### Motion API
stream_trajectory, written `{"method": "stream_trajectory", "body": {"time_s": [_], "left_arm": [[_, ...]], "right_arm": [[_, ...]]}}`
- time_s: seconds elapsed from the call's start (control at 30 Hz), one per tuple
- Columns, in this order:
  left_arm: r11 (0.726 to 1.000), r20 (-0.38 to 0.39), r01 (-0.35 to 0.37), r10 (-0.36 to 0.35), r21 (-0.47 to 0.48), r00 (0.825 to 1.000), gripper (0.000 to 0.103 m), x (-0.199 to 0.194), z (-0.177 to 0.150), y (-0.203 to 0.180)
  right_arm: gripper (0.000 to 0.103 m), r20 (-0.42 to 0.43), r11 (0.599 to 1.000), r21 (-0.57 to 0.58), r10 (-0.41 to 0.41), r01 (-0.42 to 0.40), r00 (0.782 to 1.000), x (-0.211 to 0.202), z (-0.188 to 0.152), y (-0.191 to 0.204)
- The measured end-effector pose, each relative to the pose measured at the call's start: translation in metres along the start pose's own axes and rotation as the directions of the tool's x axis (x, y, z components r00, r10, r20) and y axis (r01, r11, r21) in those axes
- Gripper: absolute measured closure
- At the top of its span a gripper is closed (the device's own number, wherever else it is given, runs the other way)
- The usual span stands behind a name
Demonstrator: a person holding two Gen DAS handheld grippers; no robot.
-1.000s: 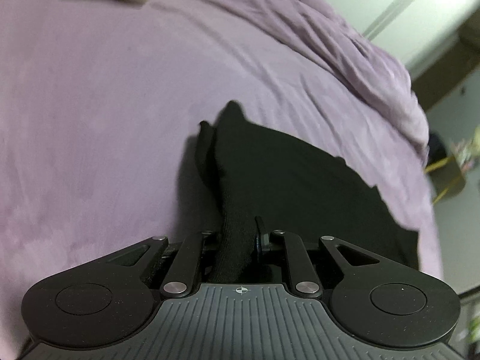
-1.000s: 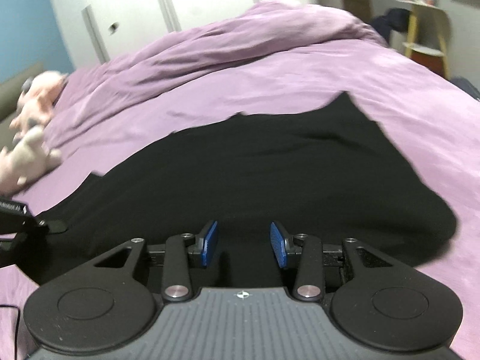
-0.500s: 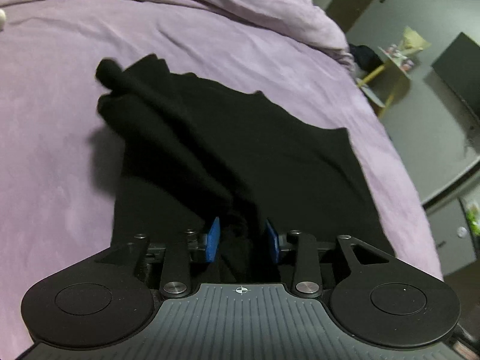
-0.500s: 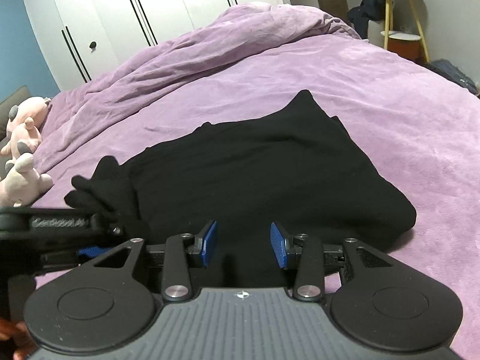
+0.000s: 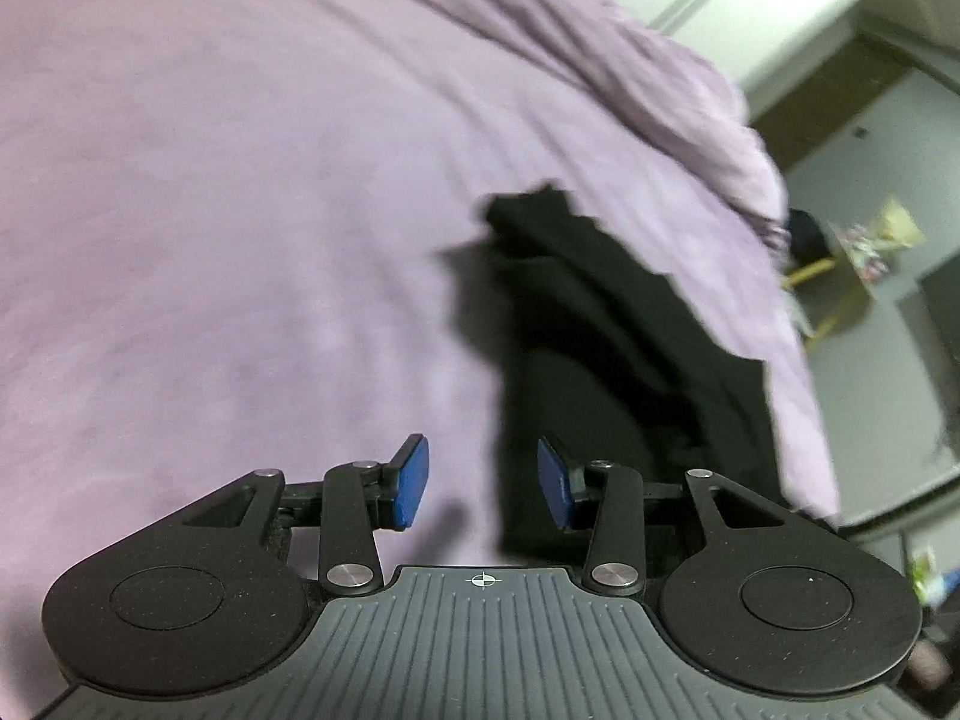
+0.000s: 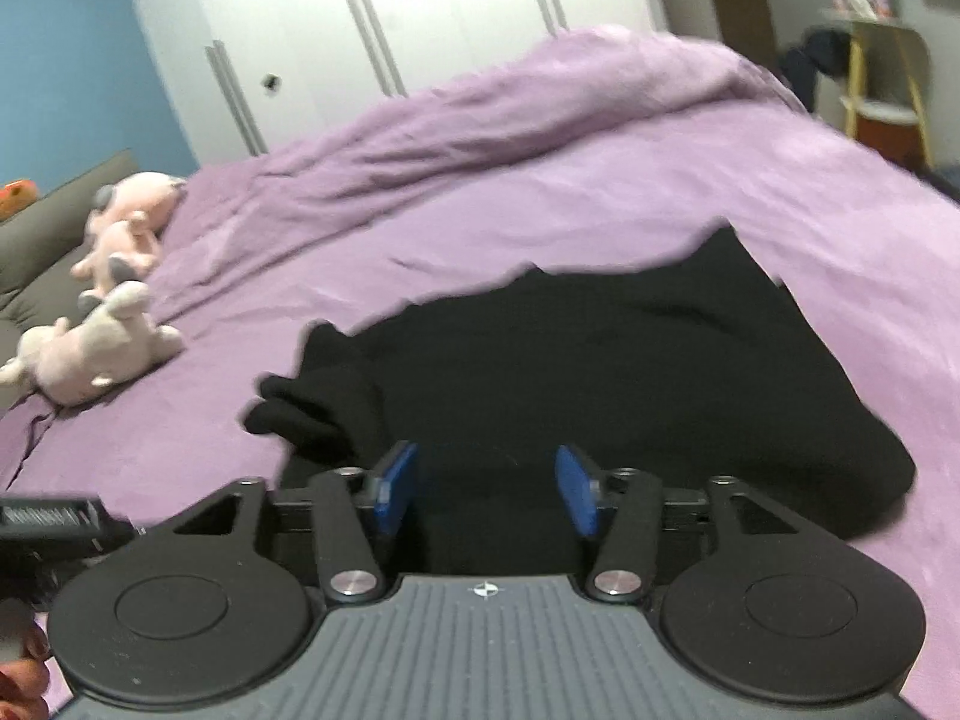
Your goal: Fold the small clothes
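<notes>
A black garment point(image 6: 600, 372) lies partly folded on the purple bed, with a bunched sleeve end point(image 6: 306, 414) at its left. In the left wrist view the garment point(image 5: 606, 336) lies ahead and to the right. My left gripper point(image 5: 483, 480) is open and empty, just off the garment's near left edge above the sheet. My right gripper point(image 6: 486, 489) is open and empty, low over the garment's near edge. The left gripper's body point(image 6: 54, 522) shows at the left edge of the right wrist view.
The purple bedsheet point(image 5: 210, 210) spreads wide to the left. A rumpled purple duvet point(image 6: 510, 120) lies along the far side. Pink and white plush toys point(image 6: 102, 336) lie at the left. White wardrobe doors point(image 6: 420, 18) stand behind; a yellow stool point(image 6: 882, 90) at right.
My left gripper has let go of the black fabric, opened, and drawn back to the left off the garment. The right gripper stays open over the near edge.
</notes>
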State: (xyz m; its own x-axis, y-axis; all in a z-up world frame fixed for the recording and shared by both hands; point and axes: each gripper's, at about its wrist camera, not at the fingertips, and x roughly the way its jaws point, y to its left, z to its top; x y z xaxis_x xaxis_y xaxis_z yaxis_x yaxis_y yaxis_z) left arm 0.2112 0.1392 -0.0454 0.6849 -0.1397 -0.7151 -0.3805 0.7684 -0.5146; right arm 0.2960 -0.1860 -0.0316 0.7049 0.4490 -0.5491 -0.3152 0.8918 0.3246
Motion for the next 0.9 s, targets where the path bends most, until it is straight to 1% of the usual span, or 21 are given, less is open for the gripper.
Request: {"method": "stream_trajectory", "body": {"time_s": [0.03, 0.13, 0.2, 0.23, 0.27, 0.3, 0.33, 0.4, 0.43, 0.47, 0.5, 0.53, 0.57, 0.6, 0.67, 0.7, 0.73, 0.77, 0.8, 0.83, 0.9], "left_arm": [[0.999, 0.011, -0.036, 0.036, -0.01, 0.999, 0.059, -0.004, -0.002, 0.006], [0.992, 0.047, -0.119, 0.121, -0.045, 0.992, 0.056, -0.013, -0.004, 0.018], [0.988, 0.045, -0.144, 0.147, -0.059, 0.988, 0.056, -0.016, -0.005, 0.025], [0.988, 0.042, -0.145, 0.148, -0.06, 0.988, 0.055, -0.016, -0.005, 0.027], [0.988, 0.04, -0.145, 0.148, -0.061, 0.988, 0.054, -0.016, -0.006, 0.03], [0.988, 0.04, -0.145, 0.147, -0.062, 0.988, 0.054, -0.017, -0.006, 0.033], [0.988, 0.041, -0.143, 0.145, -0.059, 0.989, 0.053, -0.018, -0.007, 0.034], [0.99, 0.039, -0.136, 0.138, -0.044, 0.99, 0.053, -0.018, -0.006, 0.034], [0.99, 0.039, -0.134, 0.135, -0.035, 0.99, 0.053, -0.016, -0.005, 0.032], [0.991, 0.042, -0.128, 0.129, -0.027, 0.991, 0.053, -0.021, -0.008, 0.031], [0.993, 0.047, -0.115, 0.116, -0.017, 0.992, 0.053, -0.02, -0.007, 0.028], [0.995, 0.05, -0.101, 0.102, -0.008, 0.994, 0.052, -0.019, -0.008, 0.025], [0.996, 0.051, -0.087, 0.087, 0.001, 0.995, 0.052, -0.016, -0.008, 0.022], [0.998, 0.051, -0.069, 0.069, 0.011, 0.996, 0.052, -0.014, -0.008, 0.017], [0.999, 0.046, -0.038, 0.037, 0.029, 0.998, 0.052, -0.008, -0.01, 0.008], [0.999, 0.042, -0.024, 0.022, 0.038, 0.999, 0.052, -0.003, -0.01, 0.003], [0.999, 0.038, -0.007, 0.005, 0.047, 0.999, 0.052, 0.001, -0.011, -0.002], [0.999, 0.034, 0.012, -0.014, 0.049, 0.999, 0.051, 0.006, -0.011, -0.006], [0.998, 0.028, 0.035, -0.037, 0.046, 0.999, 0.05, 0.011, -0.011, -0.01], [0.998, 0.02, 0.052, -0.053, 0.036, 0.998, 0.05, 0.018, -0.01, -0.014], [0.998, -0.005, 0.055, -0.055, 0.029, 0.998, 0.05, 0.031, -0.009, -0.024]], "right_arm": [[0.037, 0.005, 1.0, -0.029, 0.011, -0.011, 1.0, 0.002, 0.004, 0.007], [0.036, -0.032, 0.985, -0.169, 0.039, -0.043, 0.999, 0.023, 0.011, 0.037], [0.036, -0.056, 0.954, -0.299, 0.012, -0.029, 0.998, 0.045, 0.009, 0.059], [0.036, -0.059, 0.934, -0.356, -0.004, -0.017, 0.998, 0.056, 0.009, 0.069], [0.039, -0.059, 0.915, -0.404, -0.007, -0.017, 0.998, 0.065, 0.007, 0.078], [0.042, -0.059, 0.895, -0.446, -0.006, -0.021, 0.998, 0.074, 0.007, 0.087], [0.048, -0.059, 0.878, -0.478, 0.002, -0.03, 0.998, 0.08, 0.006, 0.093], [0.071, -0.058, 0.844, -0.535, 0.002, -0.033, 0.998, 0.091, 0.005, 0.104], [0.085, -0.055, 0.839, -0.543, -0.006, -0.025, 0.998, 0.095, 0.005, 0.107], [0.086, -0.054, 0.859, -0.511, -0.004, -0.024, 0.999, 0.098, 0.01, 0.103], [0.087, -0.062, 0.908, -0.416, 0.017, -0.041, 0.998, 0.1, 0.019, 0.091], [0.087, -0.073, 0.956, -0.287, 0.038, -0.058, 0.997, 0.1, 0.028, 0.075], [0.087, -0.079, 0.987, -0.151, 0.045, -0.057, 0.996, 0.102, 0.033, 0.058], [0.087, -0.088, 0.999, 0.0, 0.034, -0.034, 0.996, 0.105, 0.037, 0.034], [0.085, -0.132, 0.989, 0.147, 0.006, 0.013, 0.991, 0.109, 0.036, 0.003], [0.084, -0.147, 0.986, 0.168, 0.007, 0.018, 0.989, 0.109, 0.033, -0.006], [0.08, -0.146, 0.985, 0.173, 0.013, 0.013, 0.989, 0.105, 0.03, -0.011], [0.072, -0.136, 0.984, 0.18, 0.019, 0.006, 0.991, 0.099, 0.028, -0.015], [0.069, -0.127, 0.982, 0.188, 0.023, 0.001, 0.992, 0.092, 0.026, -0.019], [0.067, -0.121, 0.98, 0.198, 0.031, -0.006, 0.992, 0.086, 0.024, -0.022], [0.066, -0.14, 0.972, 0.23, 0.084, -0.05, 0.987, 0.078, 0.019, -0.028]]}}
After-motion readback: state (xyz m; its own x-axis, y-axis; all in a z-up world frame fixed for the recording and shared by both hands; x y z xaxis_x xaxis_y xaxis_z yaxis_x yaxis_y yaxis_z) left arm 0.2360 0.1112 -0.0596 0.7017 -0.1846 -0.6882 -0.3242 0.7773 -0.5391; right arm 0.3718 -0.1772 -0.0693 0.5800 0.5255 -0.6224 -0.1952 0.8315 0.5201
